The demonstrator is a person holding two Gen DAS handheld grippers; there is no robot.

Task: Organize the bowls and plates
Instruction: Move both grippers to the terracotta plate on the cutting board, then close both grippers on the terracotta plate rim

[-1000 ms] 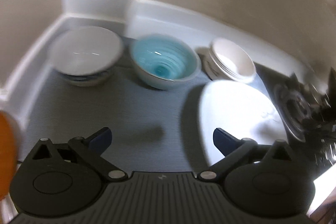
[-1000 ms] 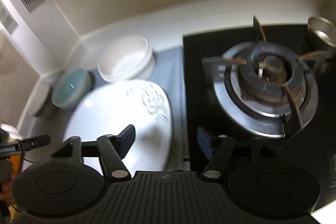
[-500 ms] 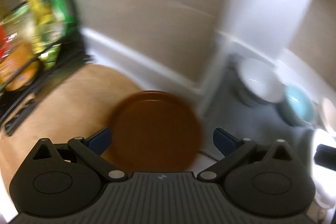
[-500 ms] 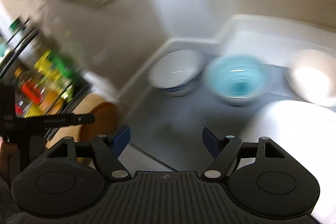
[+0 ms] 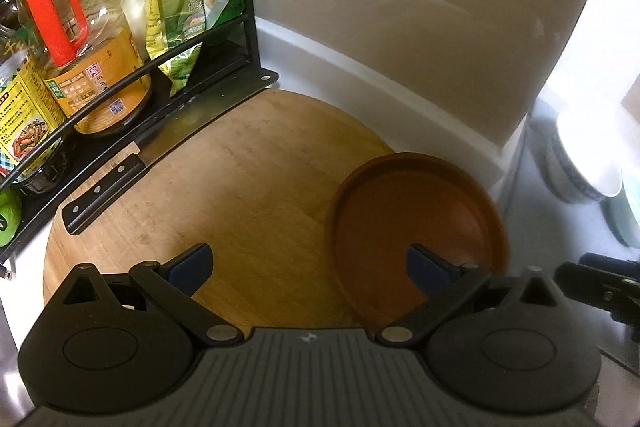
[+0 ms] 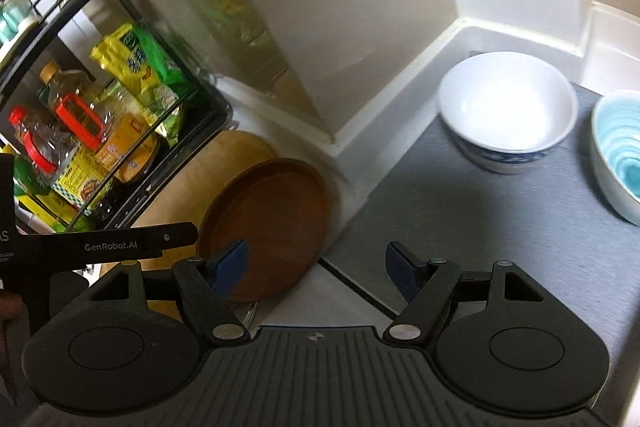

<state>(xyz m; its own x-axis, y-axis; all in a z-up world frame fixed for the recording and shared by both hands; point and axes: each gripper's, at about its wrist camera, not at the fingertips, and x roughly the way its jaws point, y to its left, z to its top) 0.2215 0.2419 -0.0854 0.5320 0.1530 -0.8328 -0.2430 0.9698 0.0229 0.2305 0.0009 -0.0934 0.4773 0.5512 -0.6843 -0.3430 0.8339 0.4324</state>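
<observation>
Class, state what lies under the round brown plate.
The round brown plate rests on the round wooden cutting board, near its right edge. The part of the board beneath the plate is covered.

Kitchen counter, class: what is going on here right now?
A person holds a gripper in each hand over a kitchen counter. Both the left gripper and the right gripper are open and hold nothing. They point toward a brown plate that lies on a round wooden cutting board. On the grey mat to the right stand a white bowl and a blue bowl, untouched.
</observation>
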